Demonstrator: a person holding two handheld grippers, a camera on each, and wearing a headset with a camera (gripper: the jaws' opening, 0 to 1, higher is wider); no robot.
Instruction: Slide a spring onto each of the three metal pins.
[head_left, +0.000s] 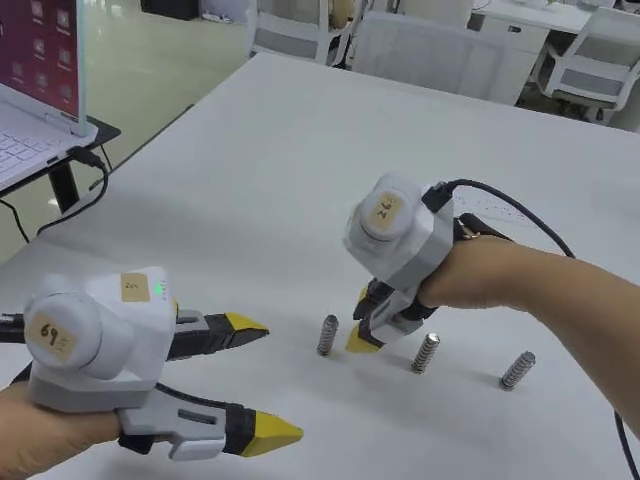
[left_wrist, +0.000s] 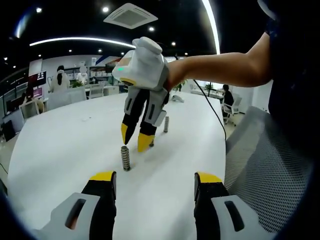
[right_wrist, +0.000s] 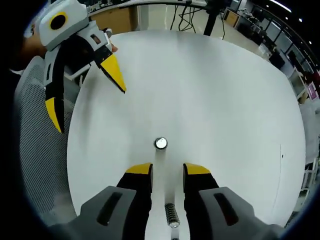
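Observation:
Three coiled springs stand upright in a row on the white table (head_left: 300, 150): a left spring (head_left: 327, 335), a middle spring (head_left: 426, 352) and a right spring (head_left: 517, 369). My right gripper (head_left: 362, 340) points down between the left and middle springs, its jaws slightly apart and holding nothing. In the right gripper view, its tips (right_wrist: 168, 169) hover just short of a shiny pin top (right_wrist: 160, 143), with another spring (right_wrist: 172, 215) below. My left gripper (head_left: 265, 378) rests low at the near left, open and empty. It faces the nearest spring (left_wrist: 125, 158) and the right gripper (left_wrist: 135, 137).
A laptop (head_left: 30, 100) sits on a side stand to the left, beyond the table's edge, with a cable (head_left: 95, 185) hanging down. Office chairs (head_left: 590, 60) stand past the far edge. The right gripper's black cable (head_left: 520, 215) trails across the table at right.

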